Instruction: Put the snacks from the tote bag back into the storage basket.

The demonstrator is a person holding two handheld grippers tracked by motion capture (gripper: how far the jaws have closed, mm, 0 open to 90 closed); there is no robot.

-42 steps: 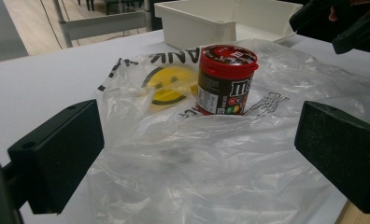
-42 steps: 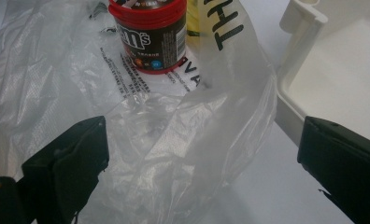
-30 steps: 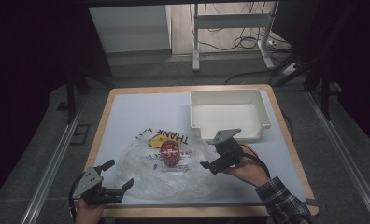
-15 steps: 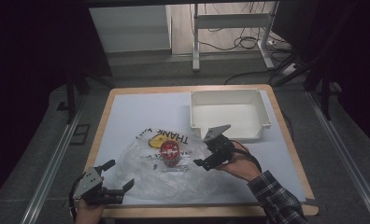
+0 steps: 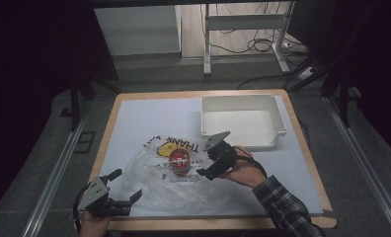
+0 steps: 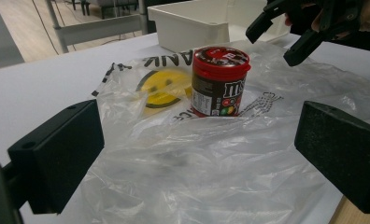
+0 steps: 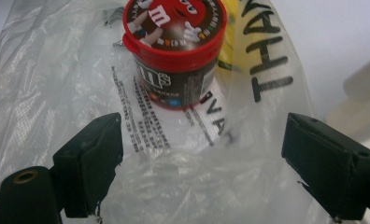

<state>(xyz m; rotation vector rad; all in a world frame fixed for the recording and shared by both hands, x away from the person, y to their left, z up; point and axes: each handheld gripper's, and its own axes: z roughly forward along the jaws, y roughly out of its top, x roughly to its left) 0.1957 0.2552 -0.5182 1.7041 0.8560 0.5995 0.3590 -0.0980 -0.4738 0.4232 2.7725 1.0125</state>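
Observation:
A red-lidded candy jar (image 5: 179, 162) (image 6: 219, 81) (image 7: 176, 51) stands upright on a crumpled clear plastic bag (image 5: 183, 192) (image 6: 197, 163) (image 7: 47, 93) printed with "THANK" and a yellow smiley. My right gripper (image 5: 206, 163) (image 7: 202, 140) hovers just right of the jar and points at it. Its jaws have just been closing, stand apart over the bag's film, and the jar lies beyond their tips. The left gripper view shows that right gripper (image 6: 272, 46) above the jar. My left gripper (image 5: 127, 183) (image 6: 199, 135) rests open at the table's front left edge, facing the bag.
A white bin (image 5: 238, 138) (image 6: 188, 28) stands at the back right of the white table top (image 5: 134, 118), close behind my right hand. The wooden table edge runs along the front. Dark floor and cables lie beyond the table.
My right gripper has moved left, closer to the jar, and its jaws have narrowed. The left gripper, jar and bag have stayed put.

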